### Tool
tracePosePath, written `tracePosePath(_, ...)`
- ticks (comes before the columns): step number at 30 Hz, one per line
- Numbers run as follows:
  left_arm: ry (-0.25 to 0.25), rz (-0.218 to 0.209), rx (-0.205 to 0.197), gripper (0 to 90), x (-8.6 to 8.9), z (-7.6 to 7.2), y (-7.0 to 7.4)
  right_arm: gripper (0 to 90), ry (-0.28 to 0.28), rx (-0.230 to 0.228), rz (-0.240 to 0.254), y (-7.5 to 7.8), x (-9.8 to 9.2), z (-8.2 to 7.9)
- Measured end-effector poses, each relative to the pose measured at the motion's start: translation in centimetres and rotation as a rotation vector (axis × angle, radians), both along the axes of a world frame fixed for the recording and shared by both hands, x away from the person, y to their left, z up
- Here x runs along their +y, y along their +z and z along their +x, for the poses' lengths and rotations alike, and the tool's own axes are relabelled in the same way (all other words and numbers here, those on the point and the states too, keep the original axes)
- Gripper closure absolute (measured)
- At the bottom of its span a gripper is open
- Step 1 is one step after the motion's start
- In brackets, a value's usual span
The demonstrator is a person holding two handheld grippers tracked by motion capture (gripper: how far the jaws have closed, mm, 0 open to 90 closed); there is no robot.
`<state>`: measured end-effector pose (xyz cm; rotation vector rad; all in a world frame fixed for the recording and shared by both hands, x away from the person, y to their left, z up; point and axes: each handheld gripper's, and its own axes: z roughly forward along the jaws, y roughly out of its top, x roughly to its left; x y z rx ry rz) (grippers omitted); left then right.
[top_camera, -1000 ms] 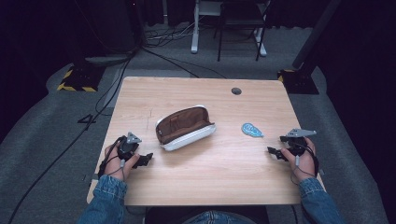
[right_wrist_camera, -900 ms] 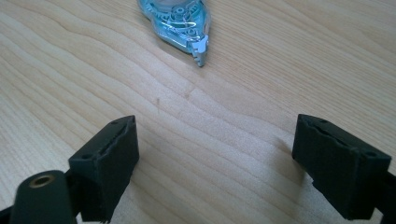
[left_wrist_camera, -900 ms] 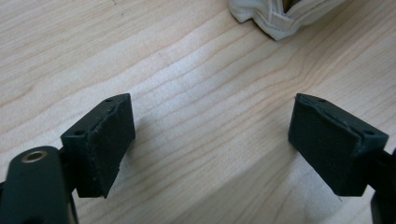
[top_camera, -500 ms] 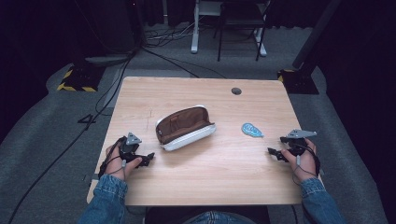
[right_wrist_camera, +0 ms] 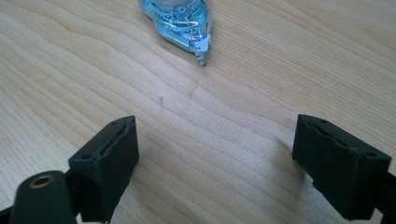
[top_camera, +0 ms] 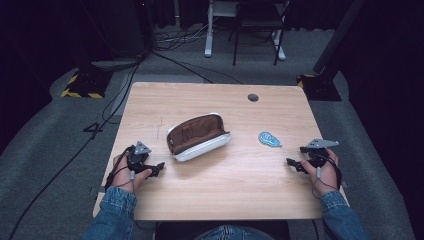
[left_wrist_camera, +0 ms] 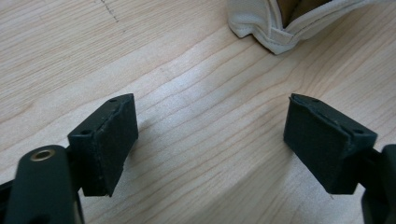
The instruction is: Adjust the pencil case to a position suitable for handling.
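Note:
An open pencil pouch [top_camera: 197, 136], white outside and brown inside, lies near the table's middle. A small blue correction-tape dispenser [top_camera: 270, 139] lies to its right. My left gripper [top_camera: 157, 167] rests low at the table's left front, jaws apart and pointing toward the pouch. Its jaws have just been closing a little, with only bare wood between them. In the left gripper view the gripper [left_wrist_camera: 210, 112] faces the pouch's white corner [left_wrist_camera: 261, 23]. My right gripper [top_camera: 295, 157] stands open at the right front. In its own view it [right_wrist_camera: 215, 135] faces the dispenser [right_wrist_camera: 180, 18], well short of it.
The wooden table [top_camera: 240, 185] has a round cable hole [top_camera: 253, 97] near its far edge. Cables run over the dark floor at the left. A white desk frame [top_camera: 210, 30] and a chair stand beyond the table.

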<state>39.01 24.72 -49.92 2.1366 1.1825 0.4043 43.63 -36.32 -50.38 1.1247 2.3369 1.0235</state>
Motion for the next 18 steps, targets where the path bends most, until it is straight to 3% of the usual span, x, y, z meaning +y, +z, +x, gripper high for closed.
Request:
tracePosePath(6,0.002,-0.051,-0.017,22.4,0.1,-0.1,1.3,14.6,-0.001,0.000,0.000,0.0,0.0,0.0)
tracePosePath(18,-0.008,-0.124,-0.094,24.4,-0.1,-0.2,4.8,14.6,-0.001,0.000,0.000,0.0,0.0,0.0)
